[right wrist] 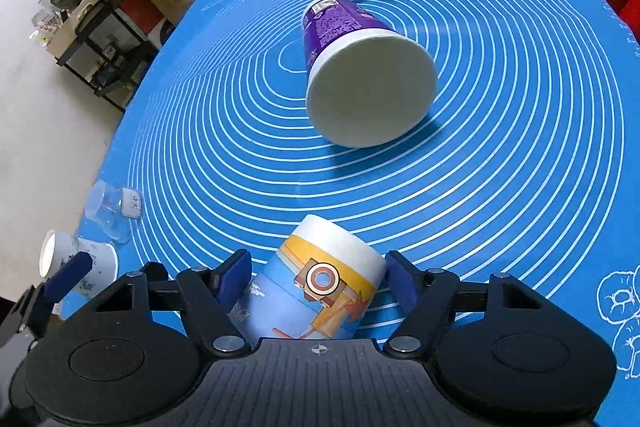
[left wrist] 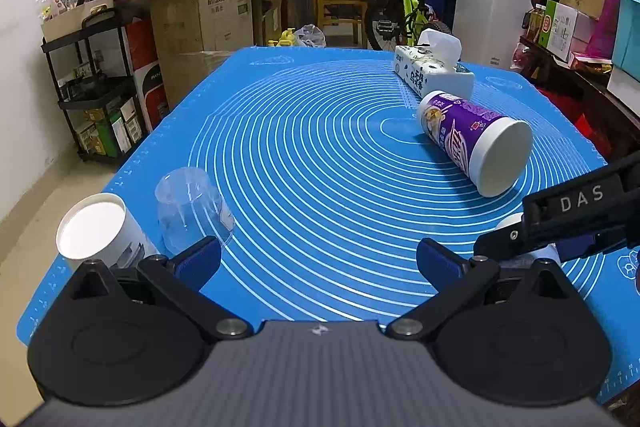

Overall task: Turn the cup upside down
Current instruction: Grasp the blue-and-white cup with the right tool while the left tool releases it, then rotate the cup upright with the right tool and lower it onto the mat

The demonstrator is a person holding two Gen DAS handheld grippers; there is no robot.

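Observation:
A paper cup with a blue and orange print [right wrist: 316, 287] sits between the pads of my right gripper [right wrist: 318, 281], base end pointing away; the pads touch its sides. In the left wrist view that gripper [left wrist: 516, 247] comes in from the right with the white cup [left wrist: 508, 225] mostly hidden behind it. My left gripper [left wrist: 318, 259] is open and empty above the blue mat [left wrist: 320, 155]. A purple cup [left wrist: 472, 139] lies on its side mid-mat, white end toward me; it also shows in the right wrist view [right wrist: 360, 75].
A clear plastic cup [left wrist: 192, 211] stands upside down near the mat's left edge, next to a white paper cup [left wrist: 98, 231]. A tissue pack [left wrist: 434, 71] lies at the far side. Boxes and a black shelf [left wrist: 92, 87] stand left of the table.

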